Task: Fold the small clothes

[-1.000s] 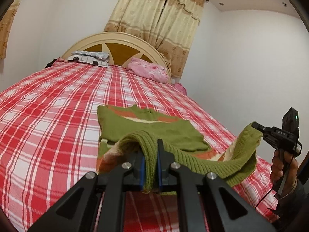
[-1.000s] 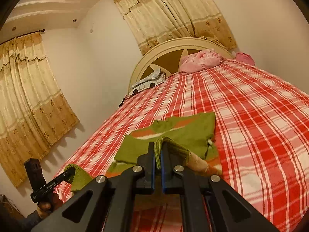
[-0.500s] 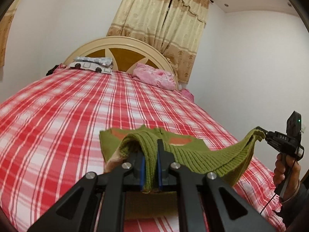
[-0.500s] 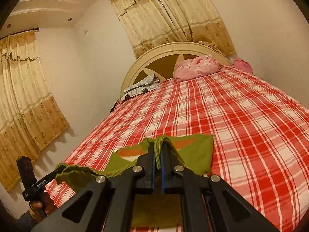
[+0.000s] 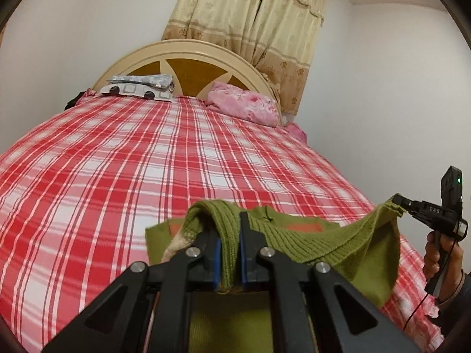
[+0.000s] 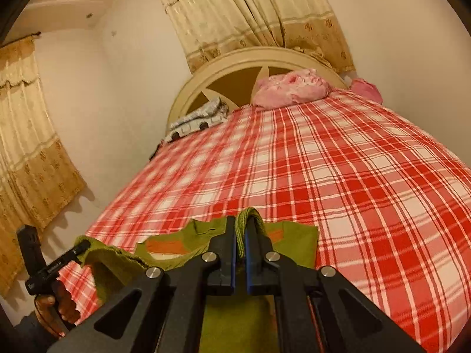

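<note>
A red plaid bed (image 5: 117, 176) fronts beige curtains (image 5: 250, 14).

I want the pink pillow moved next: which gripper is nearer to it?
Right, though neither is close. The right gripper and left gripper both hold the sweater at the foot; the pillow lies on the right.

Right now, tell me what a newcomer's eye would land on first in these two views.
First the green knitted sweater, stretched low in the foreground between the left gripper and the right gripper, each shut on its ribbed edge. Under it, the red and white checked bedspread fills most of both views. Farther back, a pink pillow lies against the rounded headboard.
</note>
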A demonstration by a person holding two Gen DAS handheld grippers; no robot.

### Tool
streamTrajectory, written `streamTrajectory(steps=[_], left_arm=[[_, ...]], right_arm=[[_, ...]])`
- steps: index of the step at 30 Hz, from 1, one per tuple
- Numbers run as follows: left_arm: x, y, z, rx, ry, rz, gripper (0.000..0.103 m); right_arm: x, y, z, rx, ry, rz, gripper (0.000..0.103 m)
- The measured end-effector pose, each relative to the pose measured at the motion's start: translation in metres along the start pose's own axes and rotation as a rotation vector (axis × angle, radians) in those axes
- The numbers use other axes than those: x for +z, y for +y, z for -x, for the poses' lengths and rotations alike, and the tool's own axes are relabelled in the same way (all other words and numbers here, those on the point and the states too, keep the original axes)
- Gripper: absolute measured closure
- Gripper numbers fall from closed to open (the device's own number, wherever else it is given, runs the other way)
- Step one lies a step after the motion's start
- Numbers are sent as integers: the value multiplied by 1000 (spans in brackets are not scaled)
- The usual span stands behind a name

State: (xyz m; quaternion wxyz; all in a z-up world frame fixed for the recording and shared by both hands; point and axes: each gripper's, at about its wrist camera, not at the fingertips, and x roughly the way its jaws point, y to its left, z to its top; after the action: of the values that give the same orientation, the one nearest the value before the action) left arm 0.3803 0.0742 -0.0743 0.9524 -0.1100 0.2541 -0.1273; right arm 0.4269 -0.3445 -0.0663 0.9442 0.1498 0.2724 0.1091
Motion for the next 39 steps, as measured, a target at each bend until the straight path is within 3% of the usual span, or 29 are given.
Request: streamTrajectory(steps=[9, 11, 15, 18, 20, 21, 22, 28, 39], left_arm=[[-11, 29, -69, 67, 102, 22, 93], [-18, 37, -80, 88, 137, 61, 85], [-27, 50, -90, 115, 175, 140, 83], [-25, 52, -85, 132, 166, 148, 66], [-23, 51, -74, 138, 125, 146, 43], [-23, 49, -67, 147, 101, 137, 40], [-22, 49, -65, 154, 92, 130, 39], [-39, 44, -52, 170, 165, 106, 39], [-86, 33, -5, 103, 212, 111, 41]], right_arm=[[8, -35, -96, -40, 121, -48, 99], [5, -39, -113, -54, 142, -41, 99], [-3, -47, -147, -84, 220, -36, 98], [-7, -51, -164, -118, 258, -31, 96], [-8, -48, -163, -173, 233, 7, 77], [-9, -46, -161, -194, 229, 31, 37], [-9, -46, -159, -184, 224, 32, 15], [-13, -56, -128, -138, 227, -45, 15], [-83, -59, -38, -88, 326, -98, 19]])
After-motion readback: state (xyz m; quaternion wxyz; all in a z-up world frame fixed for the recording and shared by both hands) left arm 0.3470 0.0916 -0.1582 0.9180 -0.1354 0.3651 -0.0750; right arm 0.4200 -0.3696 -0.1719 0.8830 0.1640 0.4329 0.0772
